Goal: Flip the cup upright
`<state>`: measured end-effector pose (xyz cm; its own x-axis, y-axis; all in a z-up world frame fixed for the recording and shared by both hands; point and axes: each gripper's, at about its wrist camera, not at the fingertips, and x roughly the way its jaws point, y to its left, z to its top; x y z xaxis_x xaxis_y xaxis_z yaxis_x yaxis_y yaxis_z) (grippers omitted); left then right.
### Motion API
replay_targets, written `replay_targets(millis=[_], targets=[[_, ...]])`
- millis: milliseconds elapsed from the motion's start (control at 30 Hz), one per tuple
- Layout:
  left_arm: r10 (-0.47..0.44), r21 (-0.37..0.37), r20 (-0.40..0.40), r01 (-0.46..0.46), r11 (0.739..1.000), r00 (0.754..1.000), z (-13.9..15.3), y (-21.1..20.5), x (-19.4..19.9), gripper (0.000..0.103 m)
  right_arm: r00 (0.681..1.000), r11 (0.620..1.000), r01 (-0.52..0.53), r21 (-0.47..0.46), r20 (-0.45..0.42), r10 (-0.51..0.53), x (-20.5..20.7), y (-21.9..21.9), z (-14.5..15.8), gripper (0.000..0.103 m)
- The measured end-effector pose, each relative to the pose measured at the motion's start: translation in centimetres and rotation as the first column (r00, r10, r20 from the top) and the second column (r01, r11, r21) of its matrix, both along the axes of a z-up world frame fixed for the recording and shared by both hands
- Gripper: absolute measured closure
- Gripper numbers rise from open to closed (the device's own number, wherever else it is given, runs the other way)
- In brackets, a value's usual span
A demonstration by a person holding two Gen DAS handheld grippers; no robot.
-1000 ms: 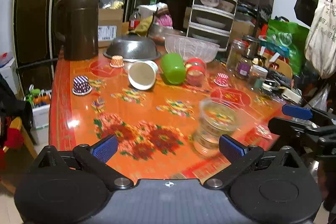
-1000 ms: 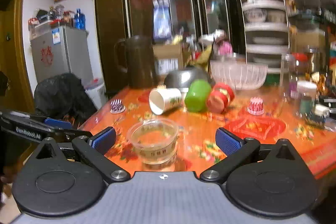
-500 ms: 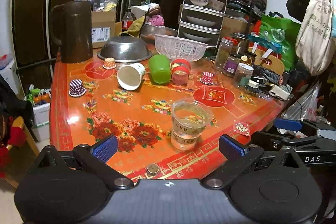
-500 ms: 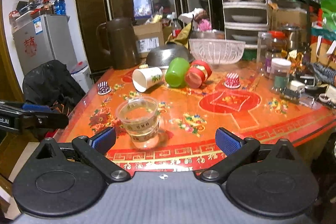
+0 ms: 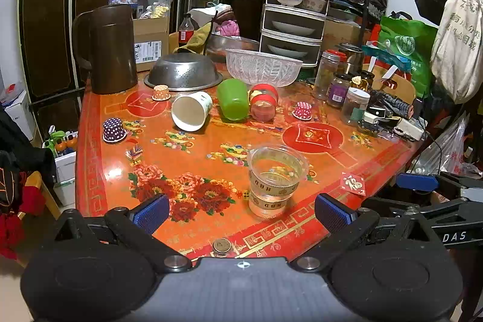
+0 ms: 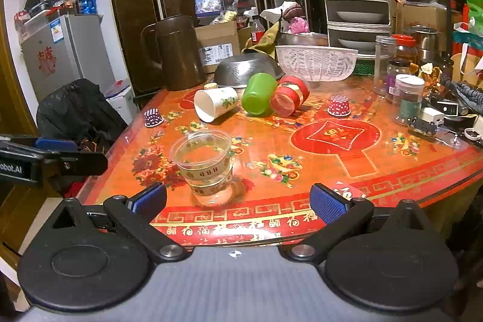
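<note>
A clear plastic cup (image 5: 274, 180) stands upright near the front edge of the orange table (image 5: 187, 171); it also shows in the right wrist view (image 6: 205, 165). Further back lie three cups on their sides: a white paper cup (image 5: 191, 110) (image 6: 215, 104), a green cup (image 5: 233, 99) (image 6: 259, 97) and a red cup (image 5: 263, 102) (image 6: 289, 95). My left gripper (image 5: 241, 210) is open and empty, just short of the table edge. My right gripper (image 6: 238, 202) is open and empty, also at the front edge.
A brown jug (image 5: 110, 49), an overturned metal colander (image 5: 184, 71) and a white basket (image 5: 262, 67) stand at the back. Small cupcake cases (image 5: 114, 130) (image 5: 302, 110) dot the table. Jars (image 5: 354, 107) and clutter crowd the right side. A coin (image 5: 222, 246) lies at the front edge.
Both grippers have pulled back from the table, so the clear cup now sits farther ahead of the fingers. The cups have not moved.
</note>
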<state>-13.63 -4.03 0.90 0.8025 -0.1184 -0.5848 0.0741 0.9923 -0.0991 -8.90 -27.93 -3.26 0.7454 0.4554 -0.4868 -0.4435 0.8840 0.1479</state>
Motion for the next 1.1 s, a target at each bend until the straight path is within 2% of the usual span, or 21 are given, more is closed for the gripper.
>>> replay_targets(millis=[1100], targets=[[0.005, -0.005, -0.017, -0.005, 1.0, 1.0, -0.62, -0.12, 0.28, 0.0, 1.0, 1.0, -0.022, 0.019, 0.014, 0.022, -0.22, 0.13, 0.36, 0.001]])
